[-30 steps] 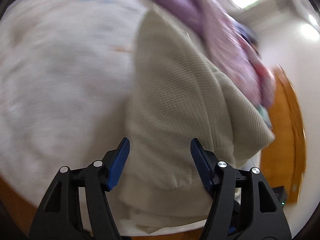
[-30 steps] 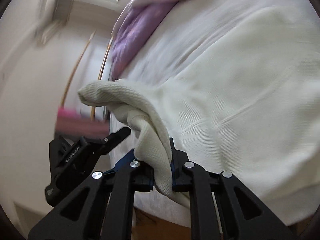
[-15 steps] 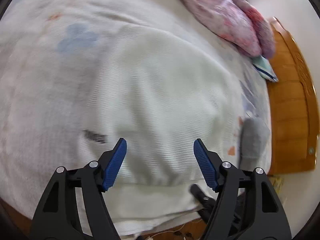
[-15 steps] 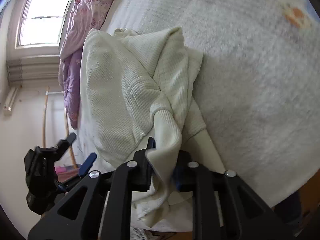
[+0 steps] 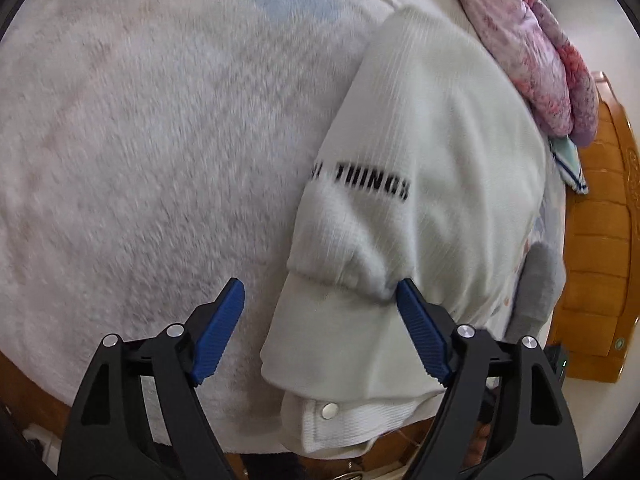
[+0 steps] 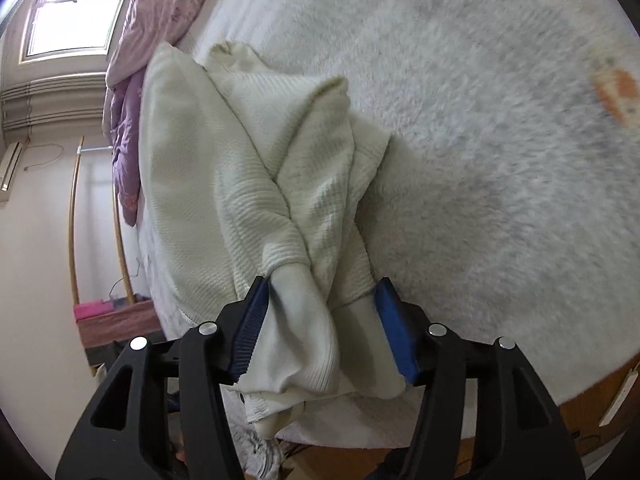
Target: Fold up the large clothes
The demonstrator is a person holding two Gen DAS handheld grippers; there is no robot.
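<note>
A cream knit garment [image 5: 432,168] with black lettering lies folded on the white fleece bed cover [image 5: 152,128], near the bed's front edge. My left gripper [image 5: 320,320] is open, its jaws wide apart around the garment's near cuff, holding nothing. In the right wrist view the same garment [image 6: 224,184] lies bunched with its sleeves crossed. My right gripper [image 6: 320,320] is open; the sleeve ends lie loosely between its blue pads [image 6: 394,328].
A pink and purple floral quilt [image 5: 536,56] is heaped at the far side of the bed, also in the right wrist view [image 6: 160,12]. A wooden bed board [image 5: 600,240] stands at the right. A grey item [image 5: 536,288] lies beside the garment.
My right gripper has opened and let go of the sleeve it was shut on. The garment has come down onto the bed. My left gripper has shifted left, staying open.
</note>
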